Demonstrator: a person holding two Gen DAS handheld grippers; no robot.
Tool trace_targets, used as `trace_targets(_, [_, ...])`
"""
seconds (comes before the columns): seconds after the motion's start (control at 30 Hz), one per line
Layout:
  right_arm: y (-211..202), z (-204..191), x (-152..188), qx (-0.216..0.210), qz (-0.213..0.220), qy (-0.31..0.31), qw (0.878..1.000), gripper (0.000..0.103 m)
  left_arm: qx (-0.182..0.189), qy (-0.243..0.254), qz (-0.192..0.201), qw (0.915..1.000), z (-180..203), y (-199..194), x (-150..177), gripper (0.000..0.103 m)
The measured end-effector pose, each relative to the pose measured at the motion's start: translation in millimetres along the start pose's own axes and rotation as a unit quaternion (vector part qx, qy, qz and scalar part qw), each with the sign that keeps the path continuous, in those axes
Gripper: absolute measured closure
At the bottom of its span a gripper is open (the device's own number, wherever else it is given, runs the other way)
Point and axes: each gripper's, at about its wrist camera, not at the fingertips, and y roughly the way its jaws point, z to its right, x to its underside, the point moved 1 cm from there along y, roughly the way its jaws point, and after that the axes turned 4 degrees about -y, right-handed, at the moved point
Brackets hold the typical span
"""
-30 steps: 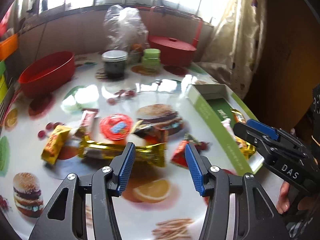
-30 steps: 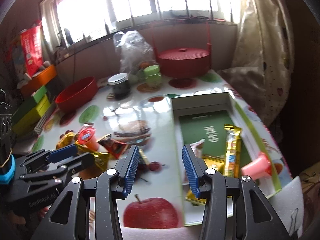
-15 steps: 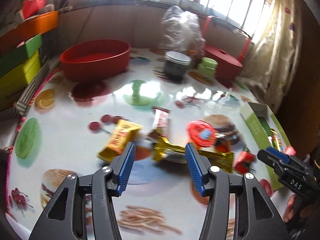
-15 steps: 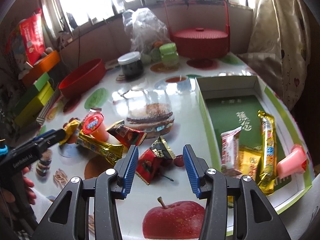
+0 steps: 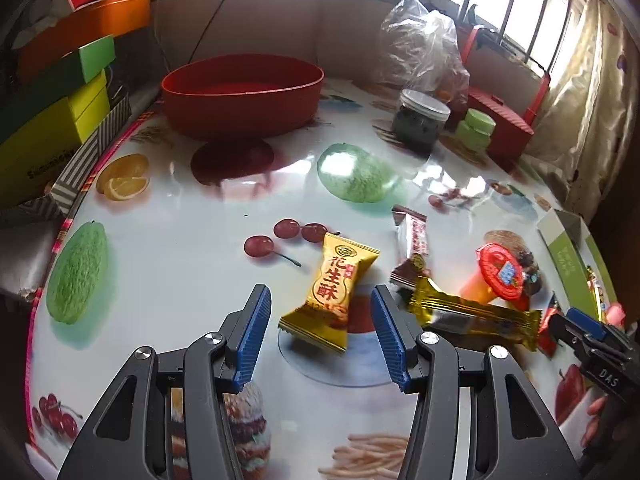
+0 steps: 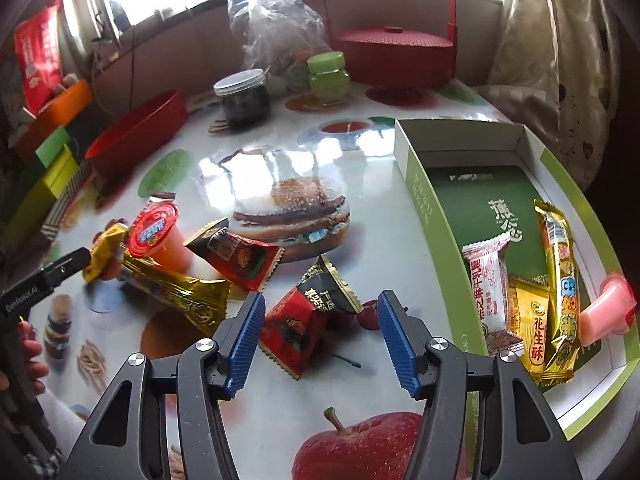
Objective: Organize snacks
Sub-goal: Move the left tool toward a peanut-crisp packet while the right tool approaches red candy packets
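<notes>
Left gripper (image 5: 318, 332): jaws parted about halfway, holding nothing, hovering over the bench (image 5: 180, 280) with a yellow peanut-candy packet (image 5: 334, 294) lying between the blue pads, clear of both. Right gripper (image 6: 320, 338): jaws have just been opening and now stand wide, gripping nothing; a red-and-black triangular packet (image 6: 304, 320) lies on the bench between the pads, its edge close by the left one, contact not certain. Loose snacks on the bench: 1 long gold bar (image 5: 476, 316), 1 orange jelly cup with a red lid (image 5: 498, 276), 1 silver-and-red wrapper (image 5: 414, 236), 1 further red packet (image 6: 240, 258) beside the jelly cup. Green-and-white box (image 6: 424, 200), open-topped, at the bench's right edge: holds 1 white-and-red wrapped biscuit (image 6: 490, 292), 1 yellow peanut-candy packet (image 6: 532, 328), 1 long gold bar (image 6: 560, 280), 1 pink jelly cup (image 6: 608, 308) lying on its side against the far wall. Red oval tub (image 5: 242, 94), at the far left of the bench: nothing visible inside. Dark jar with a clear lid (image 5: 418, 120) and a small green jar (image 5: 476, 128): lids on. Red lidded basket with a handle (image 6: 394, 52): shut. Clear plastic bag (image 6: 276, 32): contents unclear.
</notes>
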Motion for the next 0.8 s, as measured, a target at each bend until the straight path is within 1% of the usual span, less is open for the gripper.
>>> trace_targets(0.07, [2, -1, 0, -0.001, -0.001, -0.001, 1.000, 0.045, -0.005, 0.004, -0.003, 1.0000, 0, 4, -1, 0.050])
trace_targets(0.17, [5, -3, 0, 0.003, -0.006, -0.006, 1.000, 0.045, 0.004, 0.003, -0.016, 0.9999, 1, 11, -1, 0.050])
trace_targets(0.23, [9, -3, 1, 0.003, -0.012, -0.003, 1.000, 0.044, -0.002, 0.006, -0.021, 0.9998, 3, 15, 1, 0.050])
trace_targets(0.3, [9, -4, 1, 0.007, -0.009, -0.007, 1.000, 0.044, -0.009, 0.015, -0.018, 0.9997, 5, 16, 2, 0.050])
trace_targets(0.63, [9, -4, 3, 0.011, -0.004, -0.001, 1.000, 0.044, -0.018, 0.021, -0.020, 0.9994, 9, 22, -4, 0.050])
trace_targets(0.8, [8, -3, 2, 0.011, -0.004, -0.001, 1.000, 0.044, -0.031, 0.033, -0.017, 0.9988, 12, 23, -2, 0.050])
